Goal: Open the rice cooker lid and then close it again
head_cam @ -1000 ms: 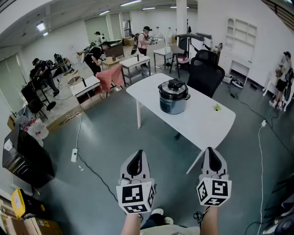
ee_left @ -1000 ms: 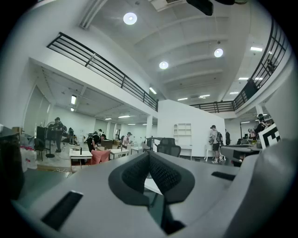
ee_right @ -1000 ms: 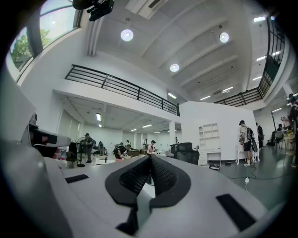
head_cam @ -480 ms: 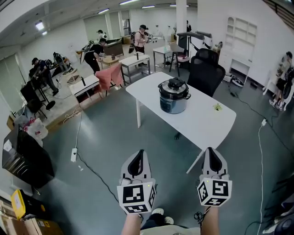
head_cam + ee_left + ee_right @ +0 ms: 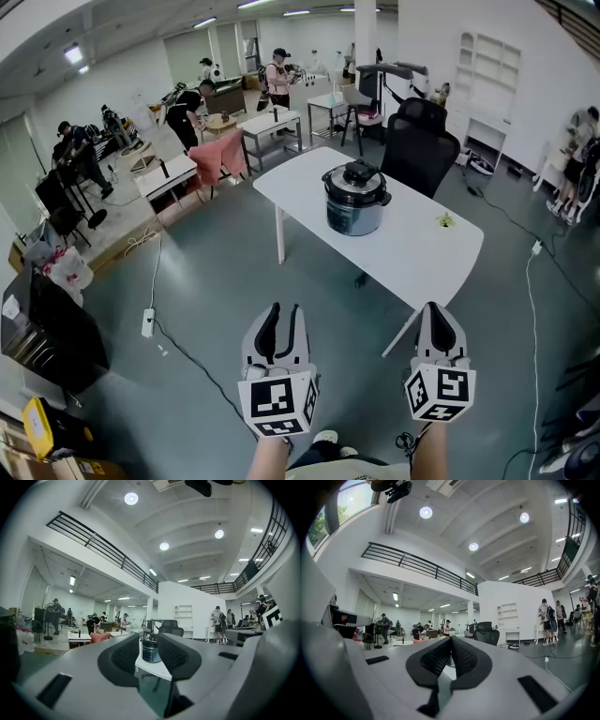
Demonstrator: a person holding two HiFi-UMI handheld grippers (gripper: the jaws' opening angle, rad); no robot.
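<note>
A grey rice cooker (image 5: 355,200) with a black lid knob and its lid down stands on a white table (image 5: 403,253) well ahead of me. In the left gripper view the rice cooker (image 5: 151,649) shows far off, framed by the gap between the jaws. My left gripper (image 5: 283,316) is low in the head view over the floor, its jaws opening with nothing between them. Beside it, my right gripper (image 5: 437,315) is shut and empty. In the right gripper view the right gripper (image 5: 451,645) has its pads pressed together. Both point level toward the table.
A black office chair (image 5: 419,145) stands behind the table. A small yellow-green item (image 5: 444,220) lies on the table's right part. Cables (image 5: 178,342) run over the grey floor at left. Several people work at desks (image 5: 169,176) further back, and others stand at right (image 5: 574,173).
The left gripper's jaws have parted, from shut to a visible gap. Both grippers and the view have moved a little toward the table.
</note>
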